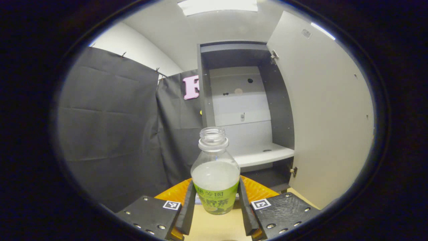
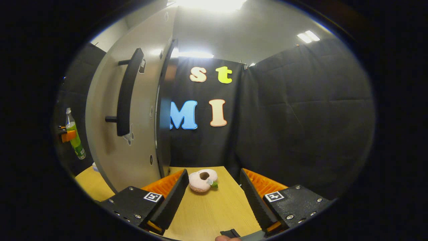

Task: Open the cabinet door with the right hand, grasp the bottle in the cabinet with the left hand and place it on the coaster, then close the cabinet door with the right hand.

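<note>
Bottle (image 1: pixel 216 174), uncapped and upright with its long axis vertical, sits pinched between the left gripper's (image 1: pixel 216 201) jaws at label height, held out in front of the open cabinet (image 1: pixel 247 110) and above the counter (image 1: pixel 217 227). Cabinet door (image 1: pixel 327 110) stands swung wide. In the right gripper view the bottle appears far left, beyond the door handle (image 2: pixel 126 93). Right gripper (image 2: pixel 212 197) has jaws spread, holding nothing, over the counter near a pink plush ring (image 2: pixel 202 180). I cannot pick out the coaster.
</note>
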`<control>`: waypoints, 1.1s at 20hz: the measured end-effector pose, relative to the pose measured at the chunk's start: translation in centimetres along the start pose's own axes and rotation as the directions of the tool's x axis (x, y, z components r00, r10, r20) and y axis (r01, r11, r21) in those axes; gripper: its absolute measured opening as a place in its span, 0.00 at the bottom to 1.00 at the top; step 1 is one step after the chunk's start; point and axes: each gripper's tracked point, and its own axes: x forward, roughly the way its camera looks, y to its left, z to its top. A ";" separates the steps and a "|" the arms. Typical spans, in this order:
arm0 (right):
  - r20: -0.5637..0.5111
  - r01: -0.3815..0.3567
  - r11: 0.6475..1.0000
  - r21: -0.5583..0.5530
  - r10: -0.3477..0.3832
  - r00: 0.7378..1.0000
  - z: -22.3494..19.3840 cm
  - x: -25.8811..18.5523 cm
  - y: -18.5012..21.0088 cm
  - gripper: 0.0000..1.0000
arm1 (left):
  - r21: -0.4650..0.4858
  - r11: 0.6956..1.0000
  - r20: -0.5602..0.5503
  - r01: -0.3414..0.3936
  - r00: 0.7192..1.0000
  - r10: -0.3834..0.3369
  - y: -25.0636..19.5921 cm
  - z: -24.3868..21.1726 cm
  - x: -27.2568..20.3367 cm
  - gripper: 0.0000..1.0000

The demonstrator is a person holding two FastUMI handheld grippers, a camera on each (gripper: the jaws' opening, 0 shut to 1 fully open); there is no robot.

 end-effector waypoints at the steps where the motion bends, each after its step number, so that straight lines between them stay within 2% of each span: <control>1: -0.018 0.009 1.000 -0.007 -0.009 1.000 -1.0 0.2 0.0 0.95 | 0.005 1.000 -0.006 -0.005 1.000 0.005 0.2 -1.5 -0.8 0.65; 2: -0.029 0.008 1.000 -0.016 -0.008 1.000 -1.9 0.5 0.0 0.95 | 0.006 1.000 -0.008 -0.010 1.000 0.010 0.3 -2.8 -1.8 0.61; 6: -0.064 -0.007 0.996 -0.094 0.001 0.998 -4.9 1.0 1.0 0.95 | -0.002 1.000 -0.037 0.005 0.999 -0.005 -0.5 -9.1 -4.1 0.61; 8: -0.122 -0.022 0.990 -0.136 0.005 0.993 -7.4 1.4 1.4 0.95 | -0.022 1.000 -0.069 0.008 0.998 -0.009 -1.0 -12.7 -4.8 0.61; 9: -0.139 -0.025 0.989 -0.149 0.004 0.990 -8.1 1.4 1.2 0.95 | -0.020 1.000 -0.078 0.009 0.997 -0.010 -1.1 -14.3 -5.1 0.66; 11: -0.158 -0.022 0.984 -0.176 -0.006 0.987 -8.9 1.5 1.1 0.95 | -0.002 1.000 -0.102 0.004 0.995 -0.004 -1.3 -16.8 -6.0 0.61; 14: -0.210 -0.037 0.974 -0.225 -0.011 0.978 -11.5 1.4 1.3 0.95 | -0.028 0.999 -0.143 0.025 0.989 -0.029 -2.2 -20.9 -7.4 0.61; 18: -0.252 -0.078 0.963 -0.258 0.011 0.968 -13.1 1.2 2.5 0.96 | -0.052 0.998 -0.200 0.041 0.978 -0.051 -3.0 -24.3 -8.7 0.61; 19: -0.257 -0.086 0.961 -0.263 0.017 0.966 -13.3 1.2 2.7 0.96 | -0.060 0.997 -0.203 0.041 0.978 -0.052 -3.0 -24.5 -8.7 0.57; 20: -0.264 -0.095 0.961 -0.261 0.023 0.964 -13.4 1.3 3.0 0.96 | -0.064 0.997 -0.211 0.040 0.976 -0.053 -3.1 -24.8 -8.8 0.61; 21: -0.268 -0.099 0.961 -0.258 0.028 0.963 -13.5 1.2 3.1 0.96 | -0.064 0.997 -0.220 0.038 0.974 -0.052 -3.0 -25.2 -8.7 0.57; 22: -0.269 -0.104 0.961 -0.256 0.032 0.963 -13.5 1.1 3.3 0.96 | -0.071 0.997 -0.225 0.040 0.973 -0.055 -3.0 -25.5 -8.5 0.61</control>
